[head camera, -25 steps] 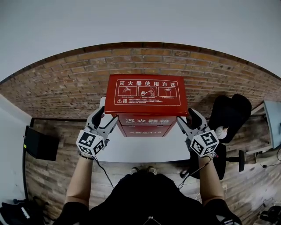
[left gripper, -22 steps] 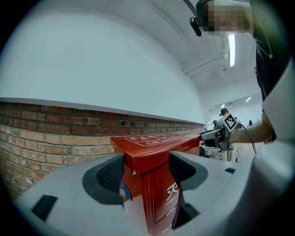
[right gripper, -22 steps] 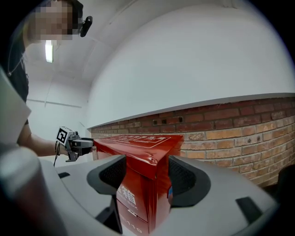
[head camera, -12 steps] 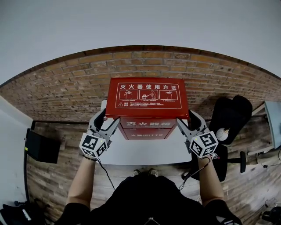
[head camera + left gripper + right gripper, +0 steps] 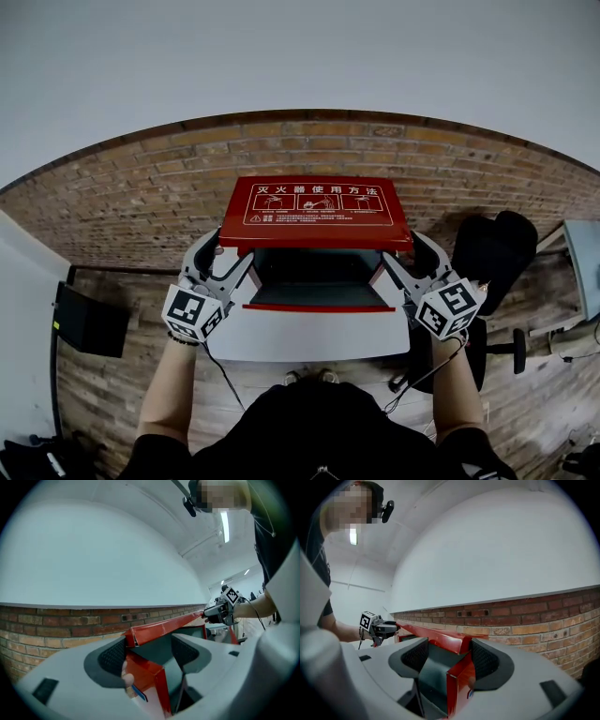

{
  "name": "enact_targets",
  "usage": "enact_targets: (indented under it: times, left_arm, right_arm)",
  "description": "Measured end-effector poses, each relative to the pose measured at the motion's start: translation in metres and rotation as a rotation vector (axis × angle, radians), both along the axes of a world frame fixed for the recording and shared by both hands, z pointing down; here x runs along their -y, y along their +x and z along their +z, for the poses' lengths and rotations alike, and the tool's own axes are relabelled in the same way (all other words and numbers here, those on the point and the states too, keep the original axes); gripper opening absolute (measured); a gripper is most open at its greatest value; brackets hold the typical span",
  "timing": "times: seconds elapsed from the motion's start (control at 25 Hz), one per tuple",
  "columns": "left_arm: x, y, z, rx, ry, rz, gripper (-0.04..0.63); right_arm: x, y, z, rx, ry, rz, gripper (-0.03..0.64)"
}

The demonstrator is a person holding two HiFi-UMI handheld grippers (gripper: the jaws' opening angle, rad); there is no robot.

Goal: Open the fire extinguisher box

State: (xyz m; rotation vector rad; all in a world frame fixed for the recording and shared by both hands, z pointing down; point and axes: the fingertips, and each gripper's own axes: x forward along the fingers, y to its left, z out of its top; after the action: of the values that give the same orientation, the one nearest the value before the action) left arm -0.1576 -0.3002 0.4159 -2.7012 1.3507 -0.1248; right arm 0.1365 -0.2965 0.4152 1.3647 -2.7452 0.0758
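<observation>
The lid (image 5: pixel 314 211) of the fire extinguisher box (image 5: pixel 319 307) is raised and tilted up off the body, and the dark inside shows beneath it. Opening looks well under way, with the lid perhaps yet to swing fully back. The left gripper (image 5: pixel 151 645) and right gripper (image 5: pixel 449 656) both have jaws wide apart, a lid corner lying unclamped between them. The box sits just ahead, between the two tools.

"How's your light?"

"Bright and even. It comes mostly from the white ceiling strip lights (image 5: pixel 225 524) above you. Your glossy red metal box lid (image 5: pixel 315 208) shows a soft sheen and shades the space beneath it."

"Sharpness?"

"Your head view is crisp. Your gripper views bow the red brick wall (image 5: pixel 543 616), go black at the corners, and blur whatever is nearest."
</observation>
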Motion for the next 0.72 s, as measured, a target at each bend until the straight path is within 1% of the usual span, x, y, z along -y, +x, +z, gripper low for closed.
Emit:
enact_targets:
  times: [0.24, 0.32, 0.52, 0.72]
  left_arm:
    - [0.022, -0.002, -0.037, 0.002, 0.068, 0.002, 0.337]
    - [0.032, -0.003, -0.044, 0.009, 0.077, -0.003, 0.337]
    - [0.058, 0.000, -0.063, 0.006, 0.122, -0.018, 0.337]
    - [0.078, -0.001, -0.078, 0.004, 0.153, -0.038, 0.336]
  right_arm:
    - [0.018, 0.000, -0.037, -0.021, 0.074, -0.015, 0.273]
    - [0.029, 0.000, -0.046, -0.037, 0.086, -0.006, 0.273]
    - [0.054, 0.002, -0.064, -0.002, 0.121, 0.009, 0.272]
    - [0.076, 0.004, -0.082, -0.002, 0.160, 0.076, 0.272]
